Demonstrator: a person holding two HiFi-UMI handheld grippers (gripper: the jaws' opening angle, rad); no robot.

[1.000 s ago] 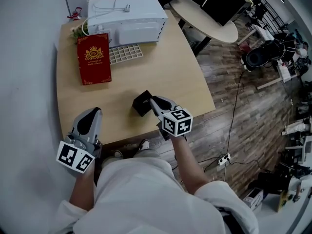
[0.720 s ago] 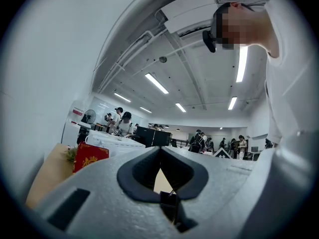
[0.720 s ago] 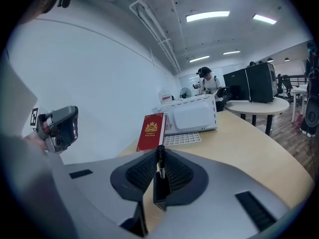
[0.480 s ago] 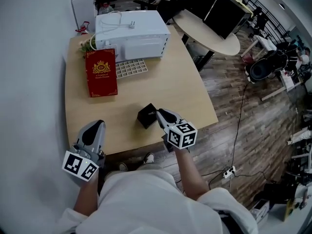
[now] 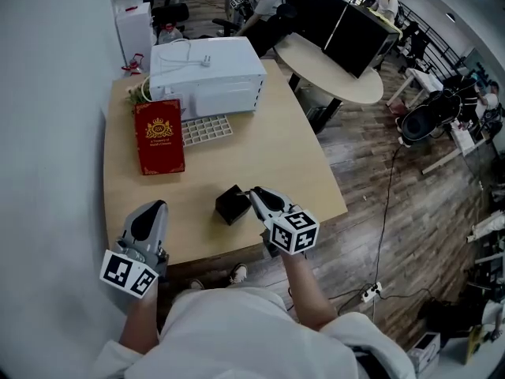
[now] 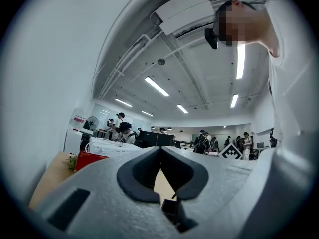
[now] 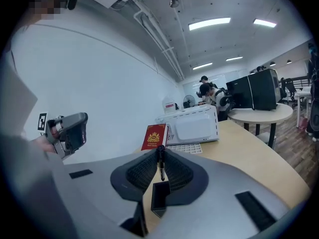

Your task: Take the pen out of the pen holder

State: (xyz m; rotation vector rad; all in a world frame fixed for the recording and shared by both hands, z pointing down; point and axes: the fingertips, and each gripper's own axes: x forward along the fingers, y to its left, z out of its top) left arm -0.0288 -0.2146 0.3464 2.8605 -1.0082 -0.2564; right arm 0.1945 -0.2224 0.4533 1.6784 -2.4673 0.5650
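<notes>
A: Where do we have the pen?
B: Our right gripper (image 5: 256, 193) has its jaws clenched on the pen (image 7: 160, 164), which stands upright between them. Its lower tip hangs right at the open top of the black pen holder (image 5: 232, 204). Whether it is clear of the rim we cannot tell.
A: And the holder?
B: It stands on the counter (image 5: 300, 172), close to the near edge, just beside our right jaws.
A: What about our other hand?
B: Our left gripper (image 5: 152, 208) hovers at the counter's near left corner, well apart from the holder, its jaws pressed together on nothing.
A: What else lies around us?
B: A red book (image 5: 158, 136) lies flat toward the far side, with a white grid tray (image 5: 207, 129) just beside it. Behind both is a white appliance (image 5: 207, 76) with a cord and plug on top, and a small plant (image 5: 140, 93) sits at its left. All of these are well apart from the holder. Beyond the counter stands a round table (image 5: 335, 77) bearing dark monitors.
</notes>
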